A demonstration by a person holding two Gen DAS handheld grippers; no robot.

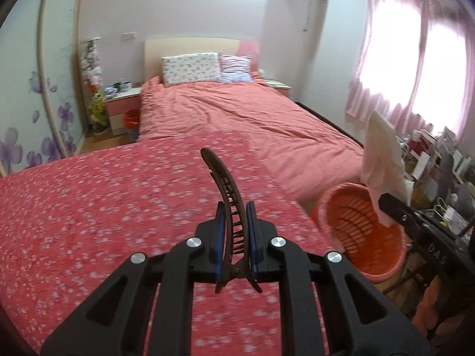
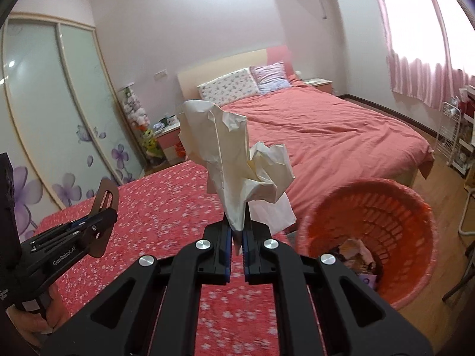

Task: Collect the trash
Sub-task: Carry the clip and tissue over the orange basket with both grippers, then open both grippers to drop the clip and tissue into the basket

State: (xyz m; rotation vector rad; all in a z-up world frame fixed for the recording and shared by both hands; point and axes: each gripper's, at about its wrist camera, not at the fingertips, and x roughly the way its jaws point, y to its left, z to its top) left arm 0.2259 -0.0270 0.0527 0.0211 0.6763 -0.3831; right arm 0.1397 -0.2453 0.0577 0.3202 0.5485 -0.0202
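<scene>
From the left wrist, my left tongs [image 1: 234, 231] pinch a brown hair clip [image 1: 225, 195] upright above the floral bedspread [image 1: 89, 207]. From the right wrist, my right tongs [image 2: 236, 247] clamp crumpled tissue [image 2: 234, 160], near the orange bin [image 2: 386, 222], ready for dropping.

Black tool [image 1: 234, 216] frames, blue pads [image 1: 220, 231], silver screws [image 1: 194, 241], white "GenRobot.AI" lettering [image 2: 64, 258].

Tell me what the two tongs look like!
Both tongs, left and right, are black plastic with blue pads inside, round silver bolts at the joints and triangle-shaped holes in their arms. White letters are printed along the sides of both.
</scene>
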